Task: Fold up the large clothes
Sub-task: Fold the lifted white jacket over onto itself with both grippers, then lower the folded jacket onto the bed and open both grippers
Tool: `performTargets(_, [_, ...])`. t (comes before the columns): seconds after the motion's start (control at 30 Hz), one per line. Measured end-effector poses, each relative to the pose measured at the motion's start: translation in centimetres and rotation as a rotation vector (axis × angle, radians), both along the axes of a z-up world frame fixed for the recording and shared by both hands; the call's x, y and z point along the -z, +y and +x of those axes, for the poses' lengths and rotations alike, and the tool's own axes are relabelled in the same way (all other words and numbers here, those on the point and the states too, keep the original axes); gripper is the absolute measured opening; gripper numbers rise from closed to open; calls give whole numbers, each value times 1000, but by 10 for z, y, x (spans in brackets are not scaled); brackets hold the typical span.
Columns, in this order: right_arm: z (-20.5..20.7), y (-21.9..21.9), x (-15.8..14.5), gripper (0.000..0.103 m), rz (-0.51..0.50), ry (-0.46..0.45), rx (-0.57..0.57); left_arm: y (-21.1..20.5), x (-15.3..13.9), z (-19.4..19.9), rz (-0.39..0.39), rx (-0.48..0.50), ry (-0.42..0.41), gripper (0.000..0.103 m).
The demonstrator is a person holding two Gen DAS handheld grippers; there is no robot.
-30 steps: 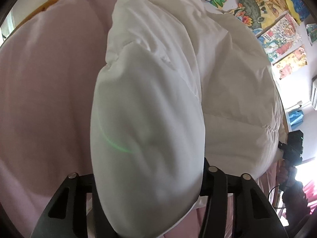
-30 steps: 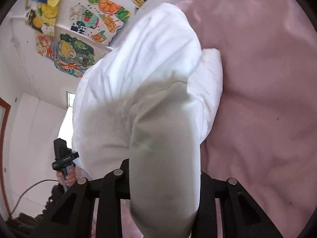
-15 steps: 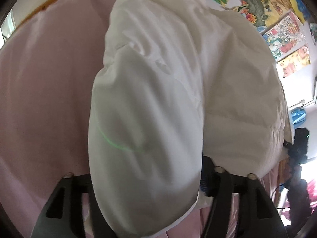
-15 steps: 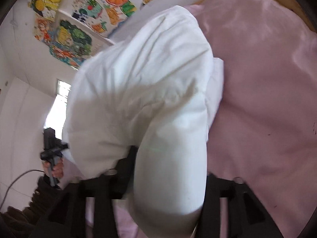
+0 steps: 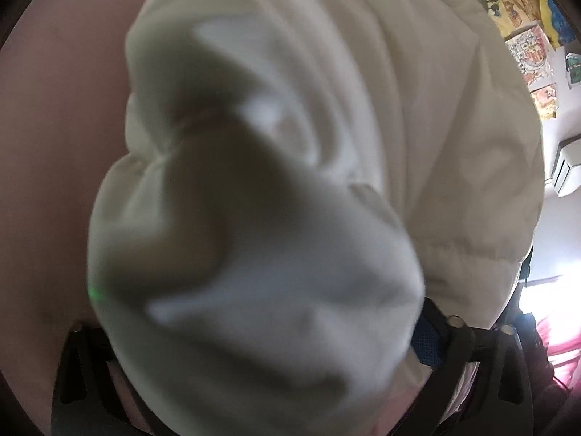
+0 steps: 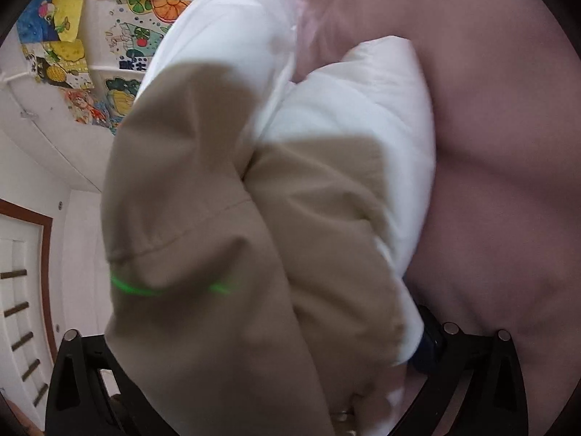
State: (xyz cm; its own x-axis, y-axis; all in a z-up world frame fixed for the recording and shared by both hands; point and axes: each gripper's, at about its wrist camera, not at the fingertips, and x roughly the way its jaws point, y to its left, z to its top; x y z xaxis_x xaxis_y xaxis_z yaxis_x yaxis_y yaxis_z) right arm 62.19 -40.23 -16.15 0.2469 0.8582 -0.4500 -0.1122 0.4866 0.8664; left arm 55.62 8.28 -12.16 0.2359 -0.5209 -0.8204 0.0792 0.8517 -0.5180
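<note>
A large white padded jacket (image 5: pixel 417 145) fills the left wrist view, lifted over a pink bedsheet (image 5: pixel 54 127). My left gripper (image 5: pixel 268 381) is shut on a bunched fold of it, and the cloth hides the fingertips. In the right wrist view the same jacket (image 6: pixel 348 116) hangs bunched, shaded tan near the camera. My right gripper (image 6: pixel 268 370) is shut on another part of it; the fabric covers its fingertips. The pink bedsheet (image 6: pixel 508 181) lies to the right.
Colourful drawings hang on the wall (image 5: pixel 530 47), also seen in the right wrist view (image 6: pixel 72 36). An air conditioner (image 5: pixel 566 170) sits at the right. A white door with a brown frame (image 6: pixel 25 290) stands at the left.
Both grippers have raised the jacket and brought it nearer the cameras. It now fills more of both views and is blurred. The other gripper has gone out of sight in both views.
</note>
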Motion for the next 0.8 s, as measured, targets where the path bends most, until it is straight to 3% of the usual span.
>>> performTargets(0.03, [-3, 1, -6, 92, -2, -22, 4, -2, -8, -5, 19, -13, -21, 73])
performTargets(0.1, [-10, 0, -18, 70, -19, -55, 14, -5, -20, -14, 51, -45, -41, 57])
performTargets(0.13, [-14, 0, -26, 66, -40, -76, 17, -8, -27, -20, 77, -66, -49, 49])
performTargets(0.2, [-23, 1, -40, 54, -75, -114, 19, -13, -37, -25, 113, -112, -54, 41])
performTargets(0.3, [-35, 7, -60, 47, -99, -169, 51, -28, -60, -42, 196, -128, -95, 32])
performTargets(0.47, [-43, 11, -90, 43, -69, -208, 90, -24, -88, -59, 131, -116, -60, 29])
performTargets(0.67, [-97, 12, -129, 42, -95, -298, 67, -31, -137, -119, 186, -44, -140, 28])
performTargets(0.8, [-138, 16, -127, 42, -77, -300, 84, -19, -122, -166, 191, -25, -183, 29])
